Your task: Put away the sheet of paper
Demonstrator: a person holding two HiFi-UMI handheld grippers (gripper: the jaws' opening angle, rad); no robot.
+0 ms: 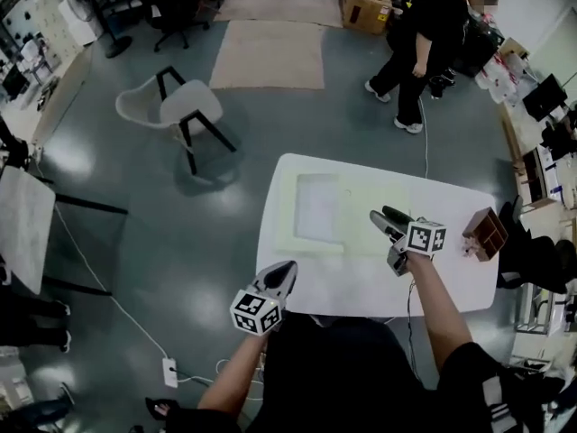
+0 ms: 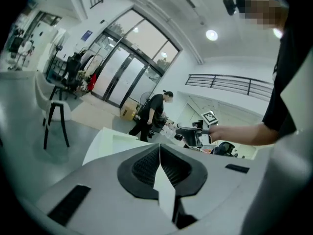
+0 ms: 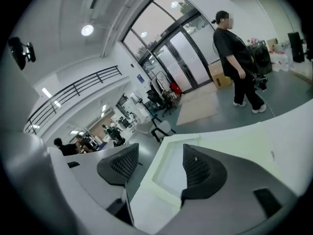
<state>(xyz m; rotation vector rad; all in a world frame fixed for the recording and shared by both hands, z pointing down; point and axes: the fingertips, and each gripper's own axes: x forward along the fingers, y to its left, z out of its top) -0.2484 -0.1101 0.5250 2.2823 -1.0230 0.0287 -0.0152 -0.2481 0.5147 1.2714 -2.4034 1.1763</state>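
Observation:
On the white table [image 1: 451,287] lies a pale, shallow tray [image 1: 356,183]. The sheet of paper [image 1: 317,207] rests flat in its recess. My right gripper [image 1: 382,215] hovers just right of the sheet, over the tray's right part, open with nothing between its fingers. In the right gripper view the tray's recess with the paper [image 3: 171,175] shows between the spread pads [image 3: 198,168]. My left gripper [image 1: 285,271] hangs at the table's front edge, shut and empty; in the left gripper view its pads [image 2: 146,166] meet, and the table [image 2: 105,141] lies beyond.
A brown wooden box [image 1: 485,233] stands on the table's right end. A white chair [image 1: 176,106] stands on the floor at the back left, beyond it a beige rug [image 1: 266,52]. A person in black [image 1: 424,39] walks behind the table. Another table [image 1: 18,224] is at far left.

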